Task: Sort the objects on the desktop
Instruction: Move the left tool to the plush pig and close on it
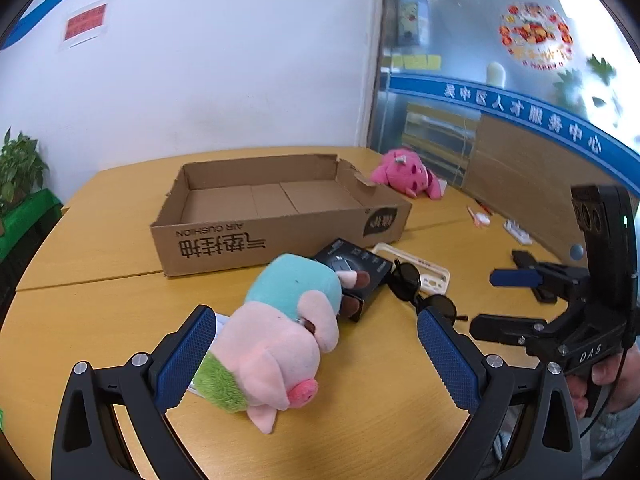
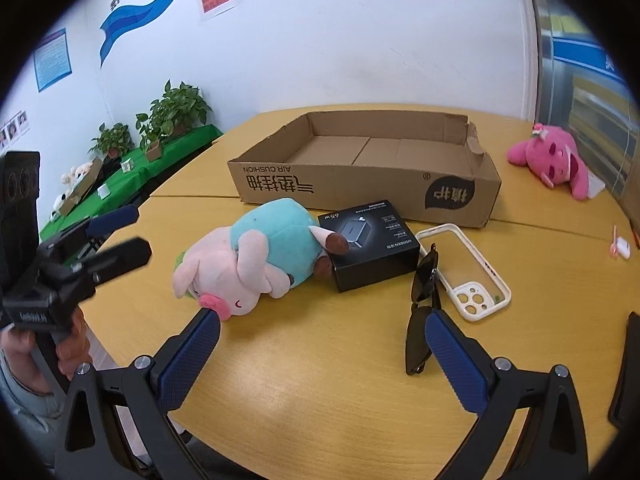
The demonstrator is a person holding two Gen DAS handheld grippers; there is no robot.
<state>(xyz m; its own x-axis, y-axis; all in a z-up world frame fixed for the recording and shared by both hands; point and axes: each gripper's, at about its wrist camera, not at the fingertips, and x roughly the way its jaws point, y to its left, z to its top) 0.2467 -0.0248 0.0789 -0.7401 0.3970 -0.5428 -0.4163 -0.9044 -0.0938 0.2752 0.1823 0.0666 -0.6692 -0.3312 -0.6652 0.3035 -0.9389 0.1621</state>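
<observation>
A plush pig in a teal shirt (image 1: 280,332) lies on the wooden table between the open fingers of my left gripper (image 1: 316,316); it also shows in the right wrist view (image 2: 256,252). Its feet rest against a black charger box (image 1: 352,268) (image 2: 372,240). Black sunglasses (image 1: 416,288) (image 2: 424,292) and a white phone case (image 2: 468,268) lie to the right. An open cardboard box (image 1: 280,208) (image 2: 360,176) stands behind. A pink plush (image 1: 404,172) (image 2: 556,160) lies at the far right. My right gripper (image 2: 320,320) is open and empty, above the table, its right finger over the sunglasses.
Small white and pink items (image 1: 480,216) (image 2: 620,246) lie at the table's right side. A dark flat object (image 2: 628,368) sits at the right edge. Potted plants (image 2: 176,112) stand on a green-covered bench at the left. A glass partition (image 1: 520,120) bounds the right.
</observation>
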